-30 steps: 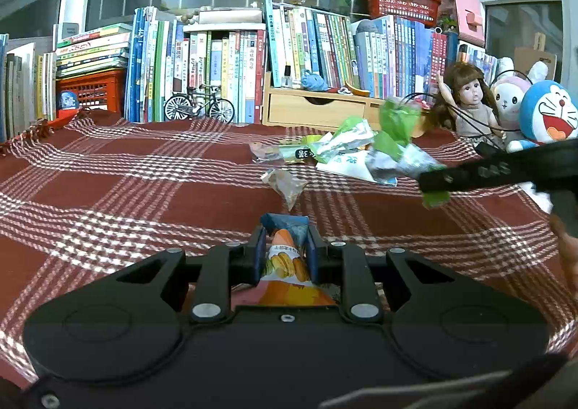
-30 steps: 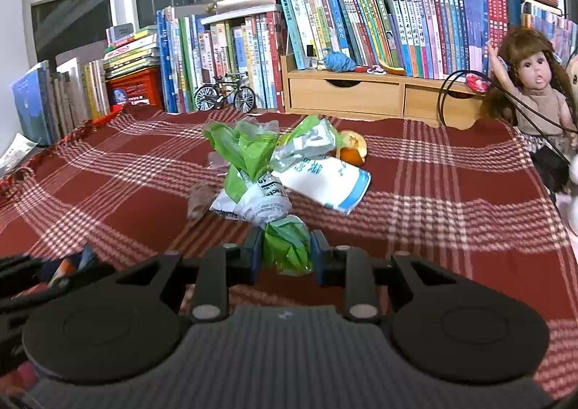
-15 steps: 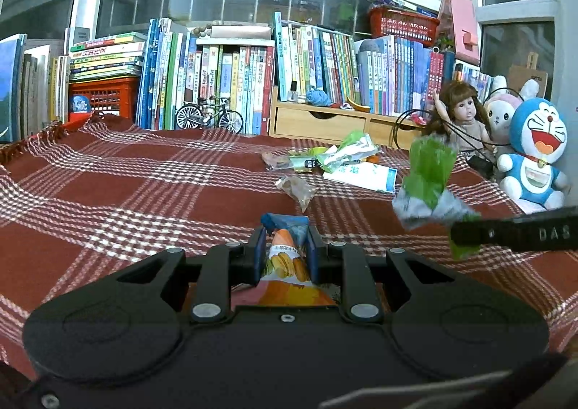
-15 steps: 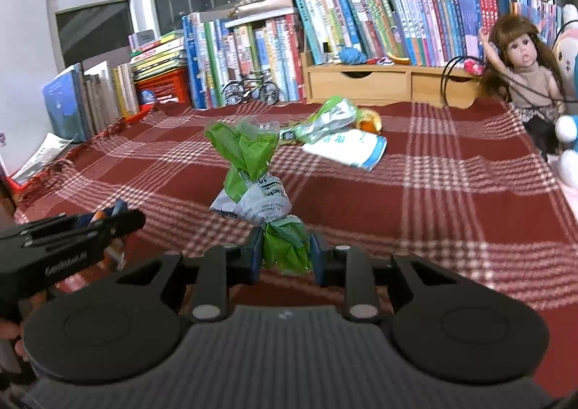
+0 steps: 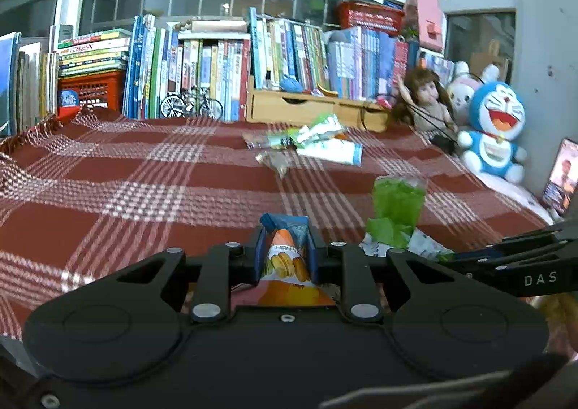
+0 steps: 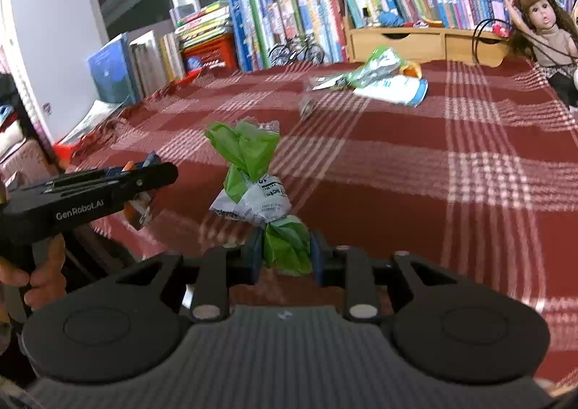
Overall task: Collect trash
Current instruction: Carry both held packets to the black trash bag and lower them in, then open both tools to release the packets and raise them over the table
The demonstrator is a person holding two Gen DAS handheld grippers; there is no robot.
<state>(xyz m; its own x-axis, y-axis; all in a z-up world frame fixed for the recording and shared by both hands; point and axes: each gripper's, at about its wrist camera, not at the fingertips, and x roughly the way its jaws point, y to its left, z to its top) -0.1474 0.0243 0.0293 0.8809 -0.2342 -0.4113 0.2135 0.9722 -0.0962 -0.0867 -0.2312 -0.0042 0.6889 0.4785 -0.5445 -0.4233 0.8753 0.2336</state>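
My left gripper (image 5: 284,246) is shut on an orange and blue snack wrapper (image 5: 285,257), held above the red plaid cloth (image 5: 144,192). My right gripper (image 6: 283,250) is shut on a crumpled green and white wrapper (image 6: 253,178), which also shows at the lower right of the left wrist view (image 5: 395,214). The left gripper (image 6: 151,170) appears at the left of the right wrist view, a hand (image 6: 39,275) under it. More wrappers lie far back on the cloth: a white and blue packet (image 5: 332,151), a green and silver one (image 5: 318,127) and a small clear one (image 5: 274,160).
Rows of books (image 5: 224,62), a wooden drawer box (image 5: 310,107) and a toy bicycle (image 5: 191,105) line the far edge. A doll (image 5: 426,102), plush toys (image 5: 495,127) and a phone (image 5: 561,176) sit at the right. The cloth's left edge drops off (image 6: 101,127).
Both grippers have drawn back from the pile of wrappers toward the near edge of the cloth, each still holding its wrapper. The remaining pile looks smaller and farther away.
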